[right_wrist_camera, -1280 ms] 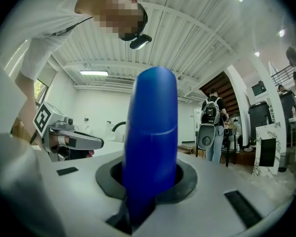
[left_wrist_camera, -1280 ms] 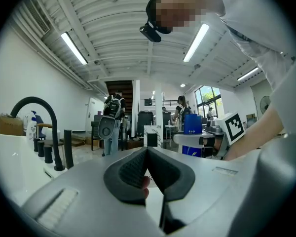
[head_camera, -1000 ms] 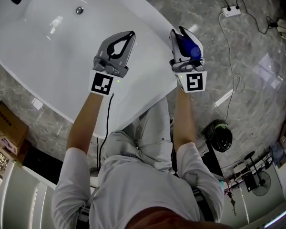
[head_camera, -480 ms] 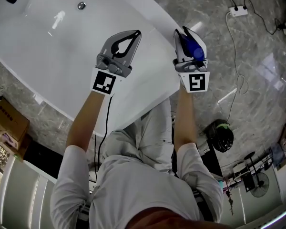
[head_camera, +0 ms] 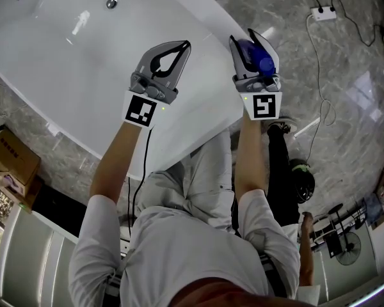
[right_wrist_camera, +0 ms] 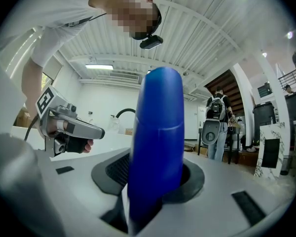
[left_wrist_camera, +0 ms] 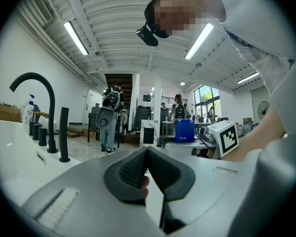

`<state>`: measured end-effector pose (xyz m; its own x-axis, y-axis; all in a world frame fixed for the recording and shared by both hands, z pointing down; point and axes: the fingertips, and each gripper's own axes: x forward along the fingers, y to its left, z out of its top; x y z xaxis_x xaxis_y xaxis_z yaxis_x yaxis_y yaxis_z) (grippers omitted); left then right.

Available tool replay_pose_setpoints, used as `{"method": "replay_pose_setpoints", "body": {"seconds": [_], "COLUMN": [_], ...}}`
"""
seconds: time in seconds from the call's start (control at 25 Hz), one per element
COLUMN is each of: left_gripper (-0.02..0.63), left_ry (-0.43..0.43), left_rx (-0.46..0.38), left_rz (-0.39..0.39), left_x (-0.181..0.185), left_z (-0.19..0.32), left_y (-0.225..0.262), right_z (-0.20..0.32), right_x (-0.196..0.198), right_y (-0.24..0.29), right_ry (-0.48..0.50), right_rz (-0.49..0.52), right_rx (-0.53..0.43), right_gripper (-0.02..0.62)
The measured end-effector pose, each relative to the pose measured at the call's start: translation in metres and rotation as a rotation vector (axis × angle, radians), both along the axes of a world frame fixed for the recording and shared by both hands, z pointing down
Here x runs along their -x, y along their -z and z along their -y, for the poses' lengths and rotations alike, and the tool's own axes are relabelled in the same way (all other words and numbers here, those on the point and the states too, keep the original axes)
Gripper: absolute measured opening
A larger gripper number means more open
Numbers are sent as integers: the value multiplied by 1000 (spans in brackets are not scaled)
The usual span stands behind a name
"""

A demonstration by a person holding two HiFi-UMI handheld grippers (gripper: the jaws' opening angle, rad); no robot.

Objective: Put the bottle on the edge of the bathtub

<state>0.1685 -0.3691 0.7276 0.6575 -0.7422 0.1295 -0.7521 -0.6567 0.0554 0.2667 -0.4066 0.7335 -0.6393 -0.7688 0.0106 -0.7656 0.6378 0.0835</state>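
The jaws of our right gripper are opening, and the bottle between them seems clear of the pads, upright at the rim of the tub under it; we judge the placing all but done. Our left gripper, beside it, is closed on nothing. A second ago the right jaws were narrower, and the leg behind that arm was absent.
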Motion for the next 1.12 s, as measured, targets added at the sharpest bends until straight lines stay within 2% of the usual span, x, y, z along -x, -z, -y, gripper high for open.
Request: {"method": "replay_pose_setpoints", "body": {"seconds": [0.48, 0.68, 0.88, 1.12], "left_gripper": [12, 19, 36, 44], "left_ry": [3, -17, -2, -3], "left_rx": [6, 8, 1, -41], "left_rz": [24, 70, 58, 35], "left_x": [8, 9, 9, 7], "left_z": [-7, -19, -32, -48], "left_y": [10, 24, 62, 136], "right_z": [4, 5, -4, -23], "right_x": [-1, -7, -14, -19], "right_y": [-2, 10, 47, 119], "right_ry": [-30, -45, -55, -65], "right_rz": [2, 7, 32, 43], "right_rx": [28, 35, 26, 0], "right_gripper": [261, 284, 290, 287]}}
